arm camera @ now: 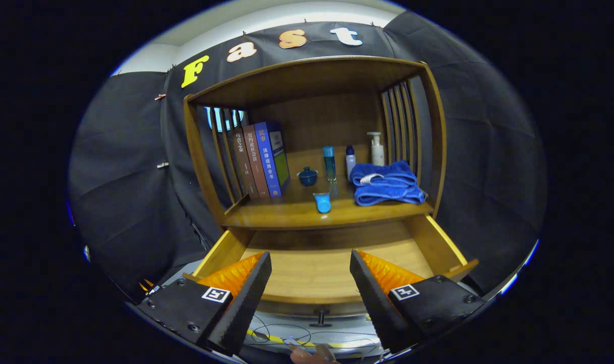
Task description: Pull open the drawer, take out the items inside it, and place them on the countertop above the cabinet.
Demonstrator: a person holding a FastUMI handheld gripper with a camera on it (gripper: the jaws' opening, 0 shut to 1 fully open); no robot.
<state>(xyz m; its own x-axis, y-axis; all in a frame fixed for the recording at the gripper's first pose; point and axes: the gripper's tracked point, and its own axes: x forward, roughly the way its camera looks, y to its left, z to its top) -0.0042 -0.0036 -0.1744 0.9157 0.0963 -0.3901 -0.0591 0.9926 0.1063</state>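
The wooden drawer (438,242) is pulled out under the countertop (296,215), and its bare wooden floor shows between and beyond my fingers. Its small dark knob (321,318) sits on the front panel below the fingers. My gripper (311,263) hovers above the drawer's front part, open, with nothing between its fingers. On the countertop, a small light-blue cup (323,202) stands near the front edge. Behind it are a tall blue-green tube (329,164), a dark blue lidded cup (307,176), a small white bottle (350,161) and a white pump bottle (376,149).
A folded blue towel (386,183) lies on the right of the countertop. Several books (261,159) lean against the left slatted side. The cabinet's roof and slatted side walls enclose the shelf. Cables (281,333) and a person's fingers (312,355) show below the drawer front.
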